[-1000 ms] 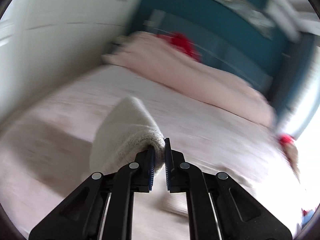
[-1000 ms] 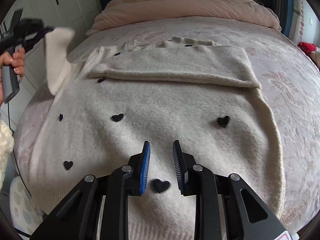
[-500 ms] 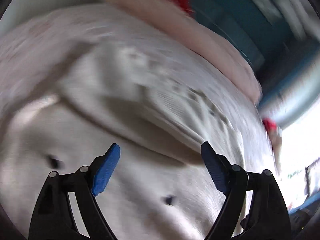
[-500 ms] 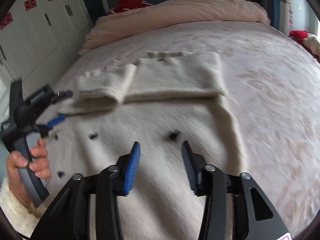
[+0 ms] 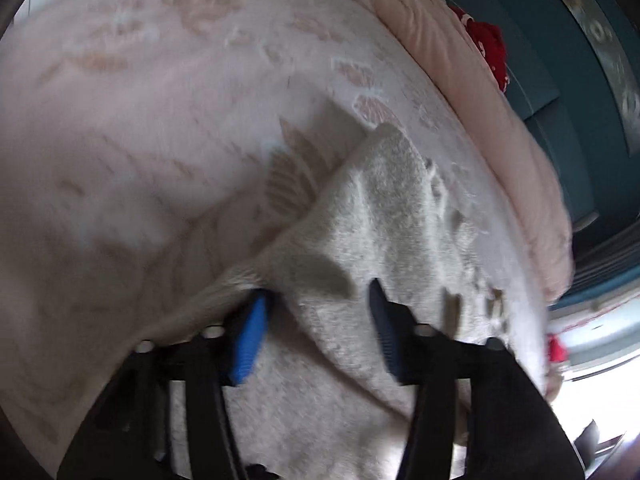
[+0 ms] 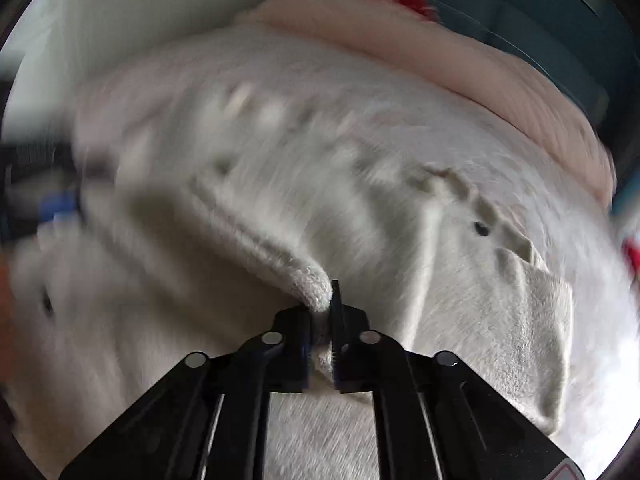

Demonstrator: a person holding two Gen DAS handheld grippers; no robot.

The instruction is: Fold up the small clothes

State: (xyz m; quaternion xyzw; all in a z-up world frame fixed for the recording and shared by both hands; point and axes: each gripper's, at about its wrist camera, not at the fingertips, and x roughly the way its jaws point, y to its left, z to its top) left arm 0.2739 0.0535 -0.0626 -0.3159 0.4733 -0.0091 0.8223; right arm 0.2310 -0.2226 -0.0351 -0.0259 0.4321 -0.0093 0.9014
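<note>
The left gripper has its jaws partly apart and closing, low over the cream sweater. A folded edge of the knit lies between the blue pads, but blur hides whether they press on it. The right gripper is nearly shut, its jaws closing on a pinched fold of the sweater, which bulges out just ahead of the tips. From that pinch a raised ridge of knit runs up and to the left in the right wrist view.

The sweater lies spread on the pink bedspread, small dark marks dotting it. Its far corner ends well short of the rolled pink duvet at the bed's head. Bare bedspread stretches broadly left of the sweater. A red cloth sits beyond the duvet, against the teal headboard.
</note>
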